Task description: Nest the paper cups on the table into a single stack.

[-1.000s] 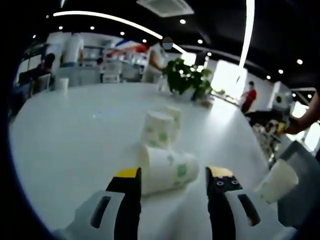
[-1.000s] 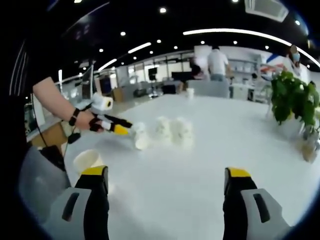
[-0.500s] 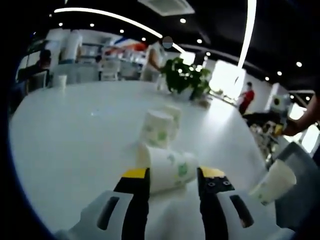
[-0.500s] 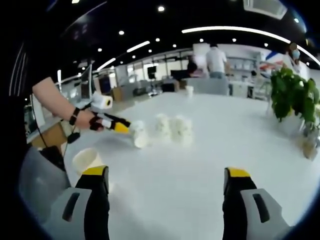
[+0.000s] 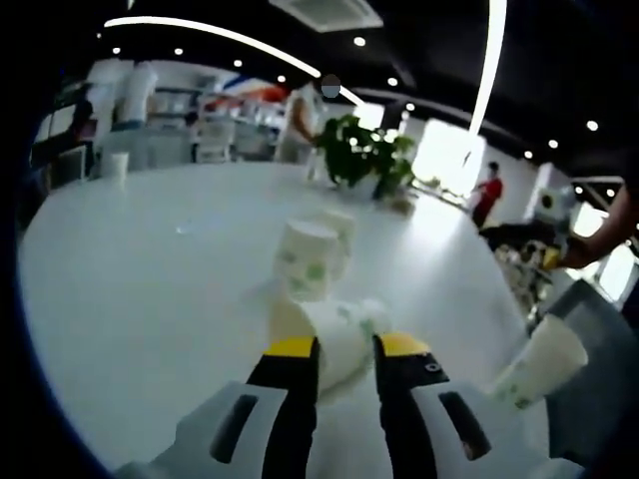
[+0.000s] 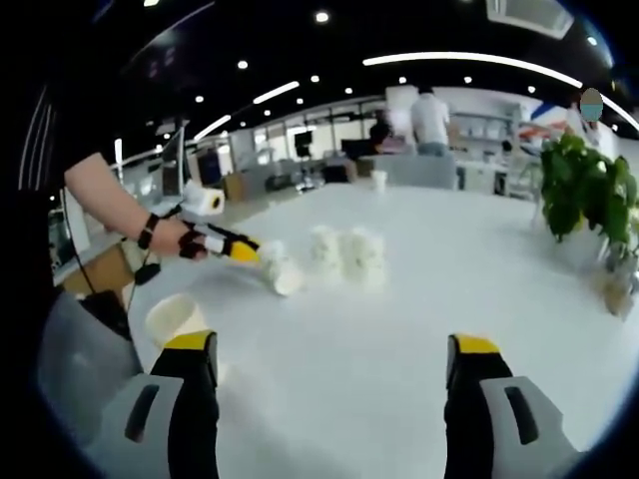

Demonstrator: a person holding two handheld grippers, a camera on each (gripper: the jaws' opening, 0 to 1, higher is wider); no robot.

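Note:
A white paper cup with green print lies on its side on the white table, and my left gripper is shut on it. Just beyond it stand two more cups, bottoms up. From the right gripper view, the left gripper in a person's hand pinches that lying cup, with the two standing cups beside it. My right gripper is open, nothing between its jaws. Another cup sits mouth up against the outside of its left jaw.
A potted plant stands at the table's far side. A lone cup stands near the far table edge. People stand in the background. Bare tabletop spreads ahead of the right gripper.
My left gripper's jaws have closed from wide apart onto the lying cup. The right gripper and the standing cups have stayed put.

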